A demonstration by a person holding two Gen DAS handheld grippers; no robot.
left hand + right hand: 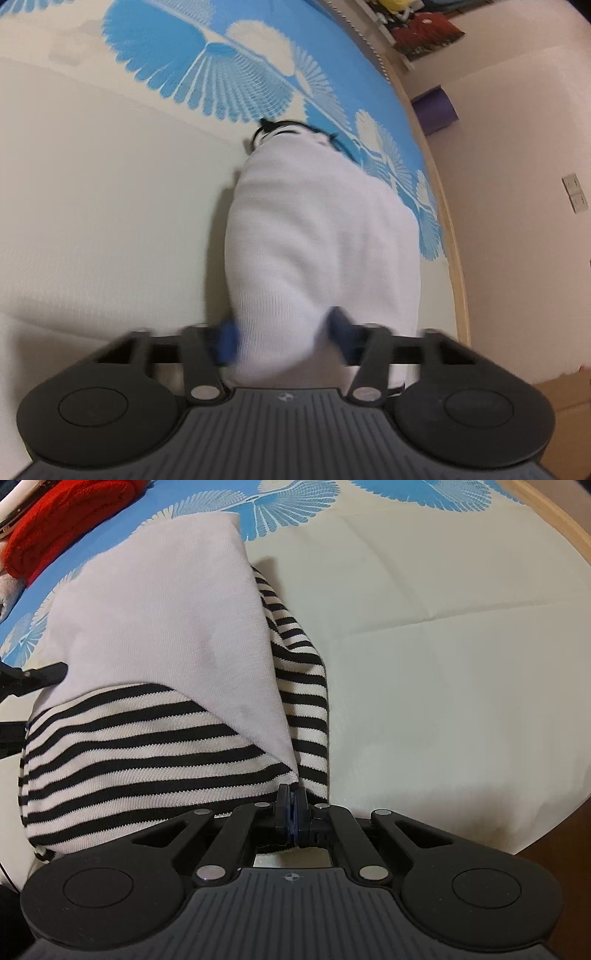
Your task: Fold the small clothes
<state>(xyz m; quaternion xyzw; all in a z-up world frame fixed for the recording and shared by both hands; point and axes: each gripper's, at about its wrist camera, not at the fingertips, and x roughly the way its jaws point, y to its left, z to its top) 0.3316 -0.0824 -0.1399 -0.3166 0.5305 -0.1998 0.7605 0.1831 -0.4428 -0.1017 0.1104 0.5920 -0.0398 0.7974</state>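
A small black-and-white striped garment lies on the cream sheet, its plain white inner side folded over the stripes. My right gripper points steeply down and is shut on the near corner, where the white layer and the striped edge meet. In the left wrist view the same garment shows as a white hump with black trim at its far end. My left gripper has its blurred blue pads against both sides of a bunched white fold. A black part of the left gripper shows at the left edge of the right wrist view.
A folded red cloth lies at the far left on the blue fan-patterned cover. The bed's wooden edge runs along the right, with a purple roll on the floor beyond it. Cream sheet spreads right of the garment.
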